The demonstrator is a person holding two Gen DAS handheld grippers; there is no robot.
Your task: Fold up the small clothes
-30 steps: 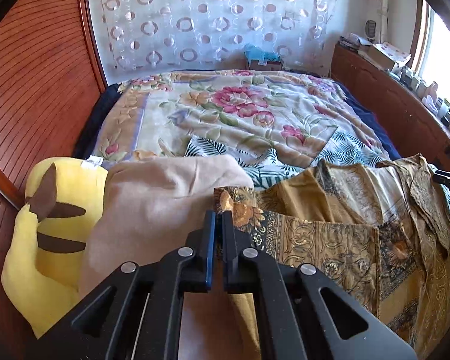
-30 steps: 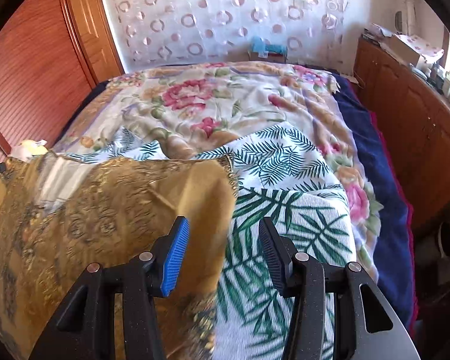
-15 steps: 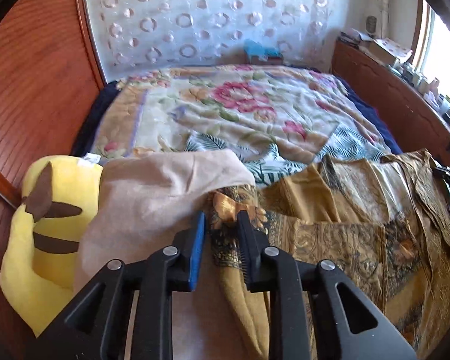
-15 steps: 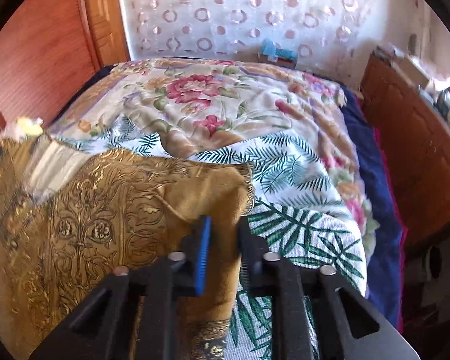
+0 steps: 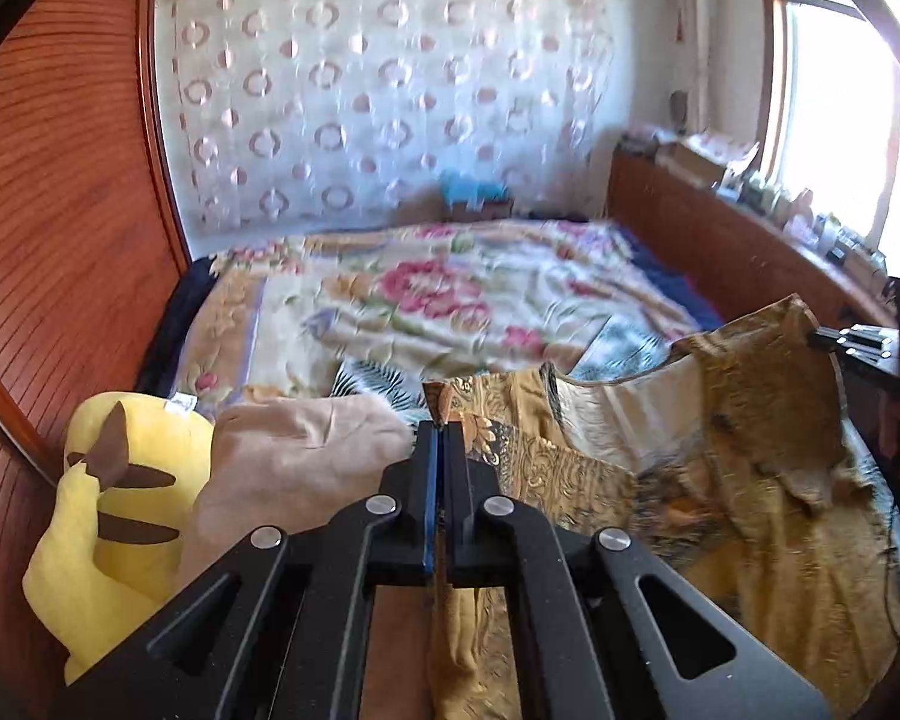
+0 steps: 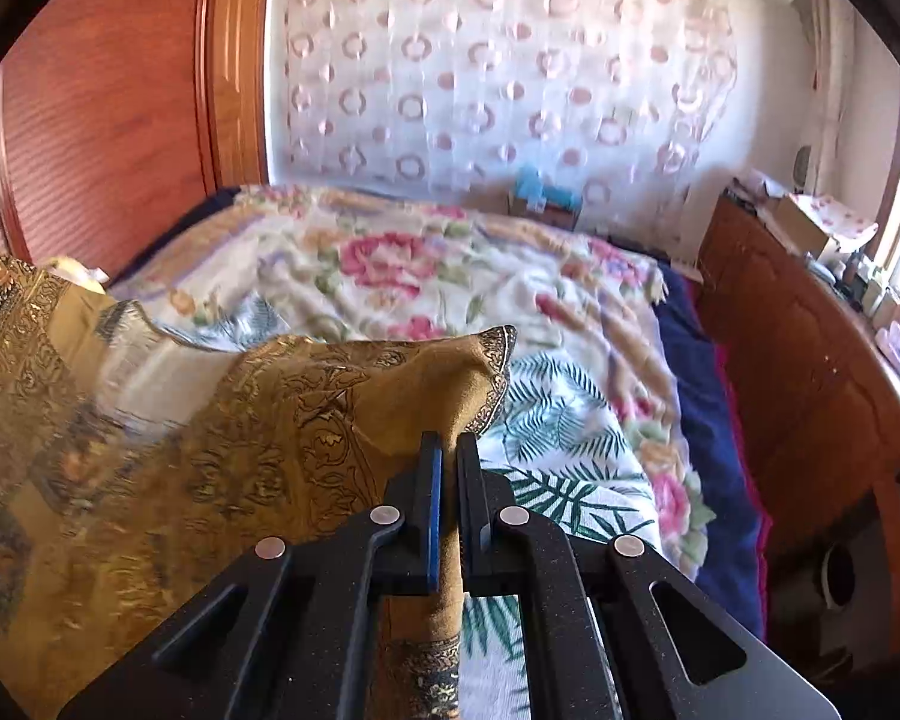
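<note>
A mustard-gold patterned garment (image 5: 768, 480) hangs stretched between both grippers above the bed. My left gripper (image 5: 441, 429) is shut on its left corner, whose floral tip sticks up past the pads. The other gripper shows at the far right edge of the left wrist view (image 5: 858, 339), pinching the opposite corner. In the right wrist view my right gripper (image 6: 448, 444) is shut on a bunched fold of the same garment (image 6: 198, 438), whose trimmed corner stands above the pads. The cloth's pale inner side shows in the sagging middle.
A beige folded cloth (image 5: 288, 462) and a yellow plush toy (image 5: 114, 498) lie at the left. The bed carries a floral blanket (image 5: 444, 300) and a palm-leaf sheet (image 6: 570, 438). A wooden wardrobe (image 5: 60, 210) stands left, a wooden cabinet (image 6: 810, 372) right.
Both grippers closed on the garment's corners and lifted it off the bed; the cloth now hangs between them and both views show more of the room beyond.
</note>
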